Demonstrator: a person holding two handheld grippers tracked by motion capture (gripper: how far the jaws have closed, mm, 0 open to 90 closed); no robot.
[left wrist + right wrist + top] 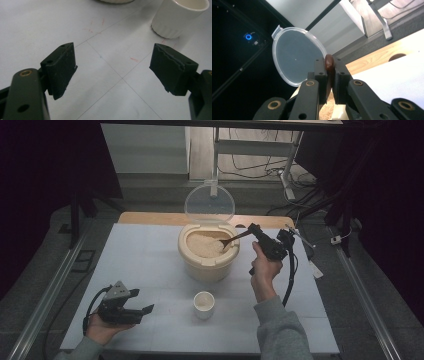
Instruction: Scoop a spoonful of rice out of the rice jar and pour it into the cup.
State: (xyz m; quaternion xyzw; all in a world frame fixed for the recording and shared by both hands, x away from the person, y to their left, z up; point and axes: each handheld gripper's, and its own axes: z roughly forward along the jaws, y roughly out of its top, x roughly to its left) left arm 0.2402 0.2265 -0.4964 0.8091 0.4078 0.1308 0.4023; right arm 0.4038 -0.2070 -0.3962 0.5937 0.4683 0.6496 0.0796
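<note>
A cream tub [208, 265] full of pale grain [204, 244] stands mid-table, its clear round lid [209, 203] hinged up behind it. A brown wooden spoon [232, 239] has its bowl in the grain. My right gripper [254, 229] is shut on the spoon's handle end [329, 63], which pokes up between the jaws. The lid [297, 58] stands beyond them. A small white cup [204, 304] sits in front of the tub. My left gripper [145, 310] rests low at the table's front left, open and holding nothing, with the cup [178, 18] ahead at upper right.
The white table top [145, 265] has a wooden strip [150, 218] along its far edge. Metal rails [45, 295] run along both sides on the floor. A desk frame and cables [285, 170] stand behind the table. A black cable [291, 280] hangs from my right gripper.
</note>
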